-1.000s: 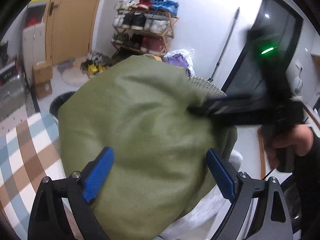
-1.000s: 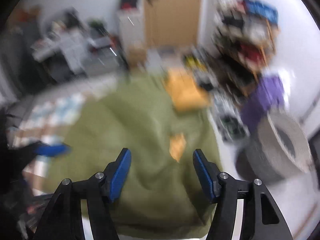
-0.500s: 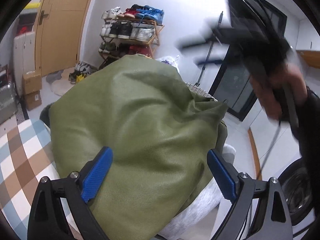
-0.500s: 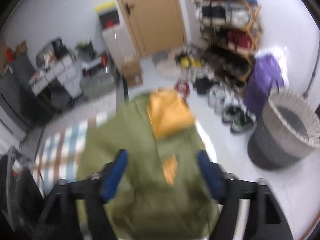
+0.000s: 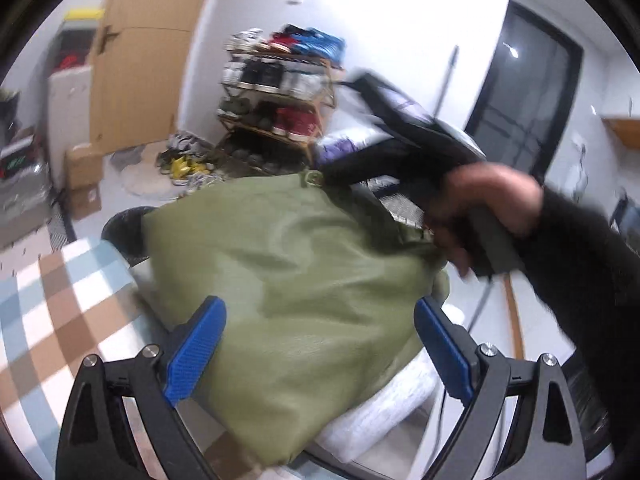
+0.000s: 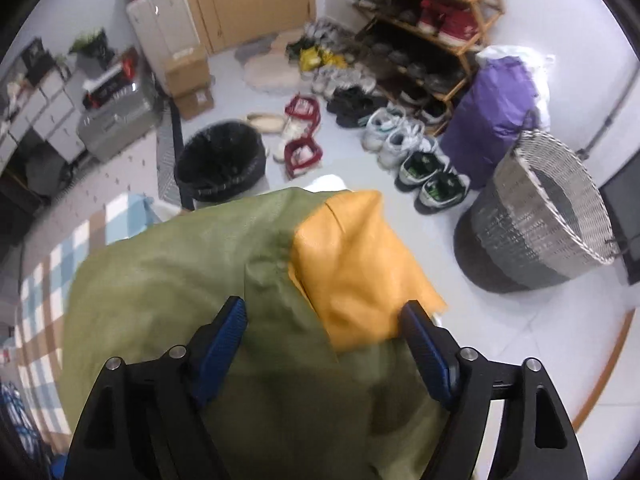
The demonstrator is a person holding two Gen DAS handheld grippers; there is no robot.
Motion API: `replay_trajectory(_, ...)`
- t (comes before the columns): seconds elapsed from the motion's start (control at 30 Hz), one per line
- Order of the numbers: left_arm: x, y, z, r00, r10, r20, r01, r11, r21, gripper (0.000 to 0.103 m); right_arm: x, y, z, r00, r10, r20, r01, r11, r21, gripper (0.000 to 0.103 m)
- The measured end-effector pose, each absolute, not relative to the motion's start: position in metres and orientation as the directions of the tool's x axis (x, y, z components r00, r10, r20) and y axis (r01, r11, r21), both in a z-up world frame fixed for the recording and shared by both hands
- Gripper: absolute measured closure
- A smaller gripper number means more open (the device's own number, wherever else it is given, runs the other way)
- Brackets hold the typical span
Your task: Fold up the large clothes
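Note:
A large olive-green garment (image 5: 288, 280) lies bunched on the checked table. In the right wrist view the green garment (image 6: 160, 292) shows an orange inner lining (image 6: 356, 264) folded over its far right part. My left gripper (image 5: 320, 344) is open, its blue pads on either side of the cloth's near edge, holding nothing. My right gripper (image 6: 324, 344) is open just above the cloth, over the line where green meets orange. In the left wrist view the right gripper's black body (image 5: 404, 148) and the hand holding it hover over the garment's far right corner.
A checked tablecloth (image 5: 48, 320) covers the table at left. On the floor beyond stand a black bin (image 6: 220, 160), a woven basket (image 6: 540, 216), a purple bag (image 6: 492, 108), a shoe rack (image 6: 424, 20) and several shoes. A white cloth (image 5: 384, 404) lies under the garment's near right edge.
The right gripper swung up and away, then came back down over the garment's far right corner. The orange lining now shows larger and closer. The left gripper stayed in place, open.

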State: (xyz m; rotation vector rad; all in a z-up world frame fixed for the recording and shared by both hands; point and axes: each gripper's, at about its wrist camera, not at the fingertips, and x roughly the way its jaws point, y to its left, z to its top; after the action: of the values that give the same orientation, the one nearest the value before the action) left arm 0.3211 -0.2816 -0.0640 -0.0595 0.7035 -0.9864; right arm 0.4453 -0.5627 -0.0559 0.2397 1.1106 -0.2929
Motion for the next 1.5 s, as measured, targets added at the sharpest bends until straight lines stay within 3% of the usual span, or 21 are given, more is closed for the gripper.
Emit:
replay_trajectory(0.17,0.297,-0.253,-0.041,0.491,-0.720,-0.490,0.694,0.664,-0.280,0.010,0.331,-0.537,-0.009,0.686,-0.066,-0.724,0.295,0.935,0.195,0.019)
replay_trajectory(0.2,0.287,-0.248,-0.036,0.519,-0.702,-0.488,0.687,0.682,-0.251,0.010,0.314,-0.529,-0.006,0.717,-0.078,-0.693,0.281,0.942,0.184,0.014)
replay_trajectory(0.3,0.251,-0.236,-0.023,0.592,-0.664,-0.456,0.665,0.723,-0.189,0.010,0.221,-0.478,0.006,0.864,-0.143,-0.483,0.241,0.959,0.148,0.000)
replay_trajectory(0.43,0.205,-0.225,-0.012,0.656,-0.648,-0.388,0.674,0.734,-0.087,0.001,0.129,-0.420,0.009,0.947,-0.229,-0.226,0.262,0.956,0.131,0.000)
replay_trajectory(0.5,0.179,-0.215,-0.007,0.695,-0.638,-0.333,0.665,0.746,-0.041,0.001,0.092,-0.397,0.003,0.927,-0.335,-0.167,0.356,0.928,0.114,0.000)
replay_trajectory(0.67,0.148,-0.188,0.000,0.741,-0.597,-0.309,0.600,0.794,-0.097,0.001,0.041,-0.360,-0.002,0.911,-0.375,-0.171,0.388,0.920,0.052,0.000)
replay_trajectory(0.8,0.122,-0.175,-0.007,0.787,-0.544,-0.292,0.541,0.835,-0.096,0.001,0.014,-0.346,-0.014,0.888,-0.400,-0.227,0.420,0.907,0.044,0.000)
replay_trajectory(1.1,0.103,-0.170,-0.021,0.801,-0.514,-0.306,0.515,0.853,-0.086,0.001,-0.038,-0.304,-0.022,0.870,-0.458,-0.182,0.461,0.887,-0.029,0.000)
replay_trajectory(1.3,0.107,-0.173,-0.024,0.800,-0.511,-0.314,0.509,0.855,-0.094,0.001,-0.047,-0.315,-0.021,0.872,-0.443,-0.209,0.459,0.888,0.032,0.000)
replay_trajectory(1.5,0.102,-0.179,-0.032,0.805,-0.501,-0.318,0.505,0.860,-0.076,0.001,-0.058,-0.322,-0.019,0.863,-0.479,-0.161,0.493,0.868,0.065,0.000)
